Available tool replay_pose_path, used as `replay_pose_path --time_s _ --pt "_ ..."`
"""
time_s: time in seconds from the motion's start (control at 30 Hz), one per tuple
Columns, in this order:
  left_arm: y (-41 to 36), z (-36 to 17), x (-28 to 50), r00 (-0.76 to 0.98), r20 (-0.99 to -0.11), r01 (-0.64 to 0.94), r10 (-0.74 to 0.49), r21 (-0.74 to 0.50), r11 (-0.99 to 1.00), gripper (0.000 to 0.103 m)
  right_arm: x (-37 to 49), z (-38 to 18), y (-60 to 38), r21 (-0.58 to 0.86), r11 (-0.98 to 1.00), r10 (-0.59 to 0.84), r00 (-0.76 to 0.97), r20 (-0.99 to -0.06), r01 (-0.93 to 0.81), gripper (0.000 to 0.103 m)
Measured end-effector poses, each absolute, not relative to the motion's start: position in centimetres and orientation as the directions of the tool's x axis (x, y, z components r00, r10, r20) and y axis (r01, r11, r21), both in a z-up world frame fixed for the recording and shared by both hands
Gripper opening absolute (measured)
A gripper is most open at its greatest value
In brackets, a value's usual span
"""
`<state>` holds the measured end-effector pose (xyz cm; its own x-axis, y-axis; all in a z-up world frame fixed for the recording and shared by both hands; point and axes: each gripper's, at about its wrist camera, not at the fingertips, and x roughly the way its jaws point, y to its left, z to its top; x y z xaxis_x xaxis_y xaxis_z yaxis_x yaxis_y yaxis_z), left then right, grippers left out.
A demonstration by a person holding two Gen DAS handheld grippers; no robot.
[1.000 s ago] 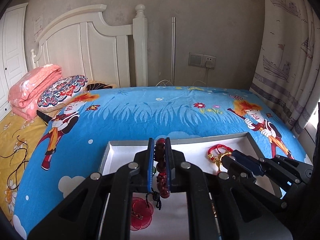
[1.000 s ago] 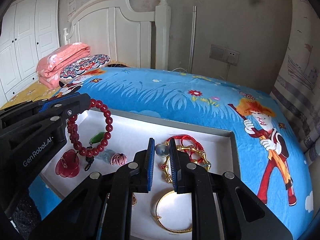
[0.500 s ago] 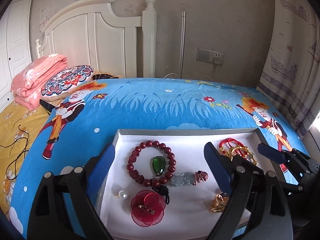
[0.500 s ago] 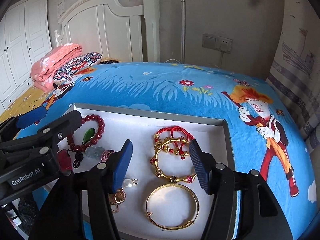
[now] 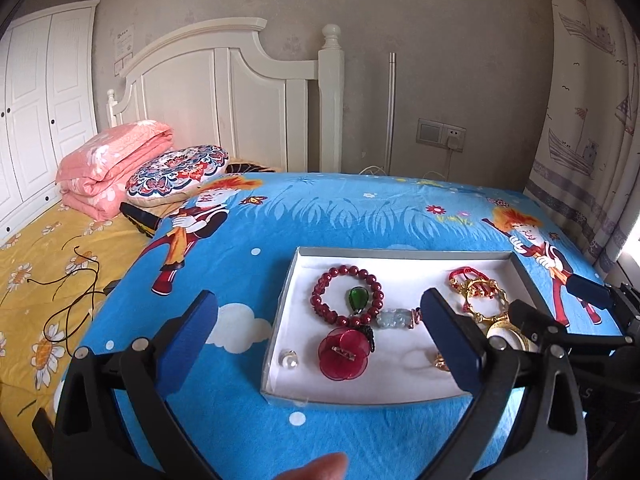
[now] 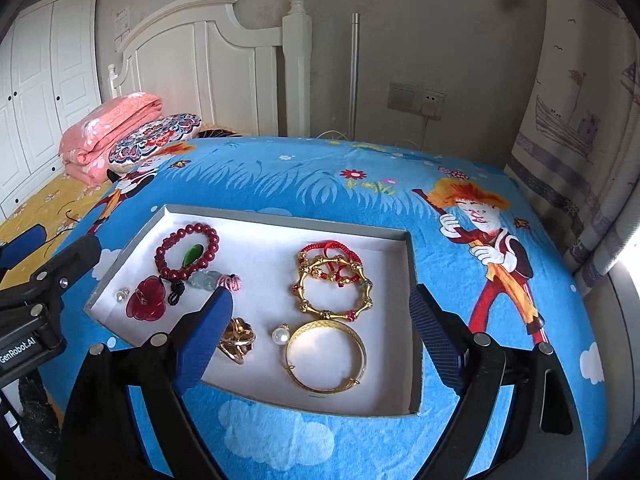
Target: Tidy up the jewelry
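1. The bed point(image 6: 360, 152), covered with a blue cartoon-print sheet, carried everything; a white headboard point(image 6: 208, 56) stood behind it, with a folded pink quilt point(image 5: 116, 164) and a patterned pillow point(image 5: 176, 170) at its foot.
2. A shallow white tray point(image 6: 280, 216) lay flat on the sheet with the jewelry inside it.
3. The left claw point(image 5: 320, 328) hung over the tray's left end, its blue pads spread wide and holding nothing.
4. The right claw point(image 6: 320, 312) hung over the tray's near right part, equally wide apart and empty.
5. A plain gold bangle point(image 6: 326, 356) lay at the tray's near right; just behind it sat a beaded gold bracelet point(image 6: 334, 294) overlapping a red cord bracelet point(image 6: 332, 248).
6. A dark red bead bracelet point(image 5: 348, 294) lay at the far left, ringing a green pendant point(image 5: 357, 298).
7. A red flower brooch point(image 5: 343, 354) sat just nearer, touching the bead bracelet's tassel.
8. A gold ring point(image 6: 238, 338) lay near the front edge.
9. One pearl point(image 6: 280, 336) lay beside the bangle, another point(image 5: 289, 359) in the near left corner.
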<state>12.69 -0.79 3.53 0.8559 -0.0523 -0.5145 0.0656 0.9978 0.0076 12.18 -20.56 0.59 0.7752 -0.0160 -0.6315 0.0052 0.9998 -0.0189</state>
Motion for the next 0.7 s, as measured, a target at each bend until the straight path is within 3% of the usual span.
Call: replay_pose_path --time_s 0.13,0.7 --pt "-0.8 3.1 10.5 0.875 -0.483 0.044 -0.023 0.033 0.998 0.098 10.0 0.4 -21.3 0.0 1.0 -0.018 0.799 -0.601 0.023 0.084" --pt "-1.4 1.1 10.2 0.835 -0.549 0.083 -0.038 0.057 0.995 0.098 9.5 -1.0 -21.6 0.004 1.0 -0.005 0.766 -0.642 0.01 0.084"
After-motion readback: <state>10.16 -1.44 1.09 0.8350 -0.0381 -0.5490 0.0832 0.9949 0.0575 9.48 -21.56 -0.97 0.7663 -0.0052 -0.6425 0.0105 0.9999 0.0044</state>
